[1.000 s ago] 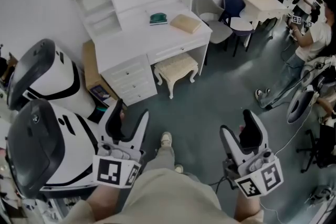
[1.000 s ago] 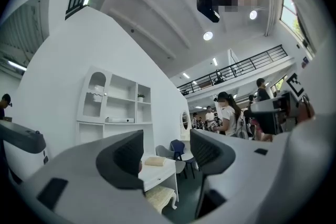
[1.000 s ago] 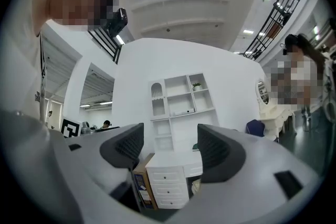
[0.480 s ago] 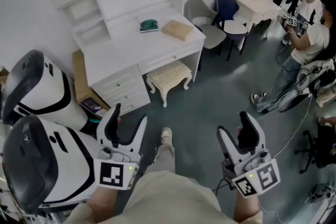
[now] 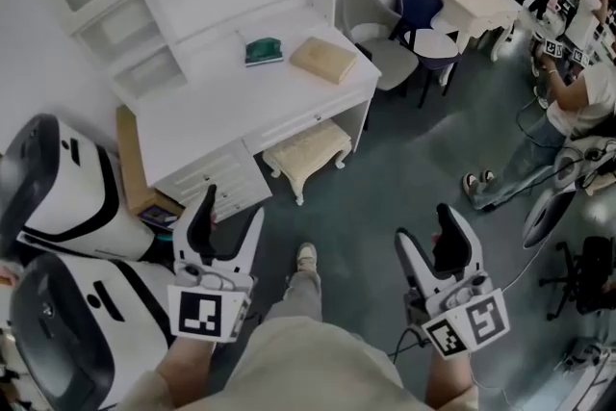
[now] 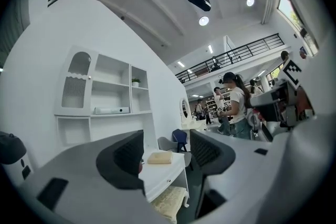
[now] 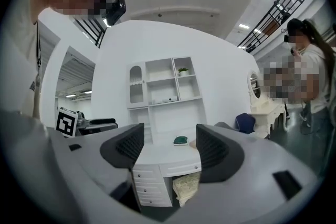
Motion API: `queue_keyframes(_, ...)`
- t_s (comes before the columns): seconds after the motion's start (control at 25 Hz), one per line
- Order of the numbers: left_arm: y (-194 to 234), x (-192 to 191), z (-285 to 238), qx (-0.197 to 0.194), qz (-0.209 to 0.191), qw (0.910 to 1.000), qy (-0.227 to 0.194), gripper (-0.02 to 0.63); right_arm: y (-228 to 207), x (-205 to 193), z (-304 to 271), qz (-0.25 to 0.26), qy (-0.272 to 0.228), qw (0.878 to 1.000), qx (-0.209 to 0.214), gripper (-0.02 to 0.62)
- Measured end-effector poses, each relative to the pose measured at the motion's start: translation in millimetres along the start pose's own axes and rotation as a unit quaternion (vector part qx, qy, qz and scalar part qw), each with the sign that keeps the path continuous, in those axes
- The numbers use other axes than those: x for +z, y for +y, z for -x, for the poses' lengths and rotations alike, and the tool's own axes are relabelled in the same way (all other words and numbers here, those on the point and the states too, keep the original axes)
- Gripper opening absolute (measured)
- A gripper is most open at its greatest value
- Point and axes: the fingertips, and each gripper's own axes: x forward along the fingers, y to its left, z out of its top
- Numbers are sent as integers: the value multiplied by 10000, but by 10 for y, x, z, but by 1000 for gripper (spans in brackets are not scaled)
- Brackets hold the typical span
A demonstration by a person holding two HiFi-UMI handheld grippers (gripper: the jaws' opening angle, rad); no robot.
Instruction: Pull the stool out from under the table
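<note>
The left tongs [image 5: 231, 209] and right tongs [image 5: 425, 226] are released and empty. Step near the counter [image 5: 221, 101], then grip the stool [image 5: 306, 147] by its edge.

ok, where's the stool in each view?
Head view: stool upper centre, under the white desk.
Left gripper view: bottom centre, below the white desk.
Right gripper view: low centre, under the white desk.
Shared landmark: the white desk.

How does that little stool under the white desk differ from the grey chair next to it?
The stool is cream and backless; the grey chair has a curved backrest. The stool sits partly tucked under the white desk; the grey chair stands in the open beside it. Both stand upright.
</note>
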Motion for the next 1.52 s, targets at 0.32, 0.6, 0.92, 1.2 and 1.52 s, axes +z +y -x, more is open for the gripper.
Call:
queue_keyframes(0.32,574,-143,-1204,-163,137,9997,137,275,-511,22,-1315,-98,259,9996,-85,316)
queue_keyframes(0.6,1165,-348,-2069,-142,248,9989,362,275,-876,98,-2392,-328,398,9987,30,316)
queue_keyframes(0.92,1519,-517,-2545,-32,261,9986,462,275,-1137,40,-3077,-236,538,9982,86,316)
queue_keyframes(1.2,1539,-564,-2717,124,351,9981,497,275,-1299,-32,-3371,-154,698,9969,317,316)
queue_keyframes(1.52,1440,-643,-2925,650,454,9942,729,275,-1602,-123,-3693,-365,812,9913,966,316)
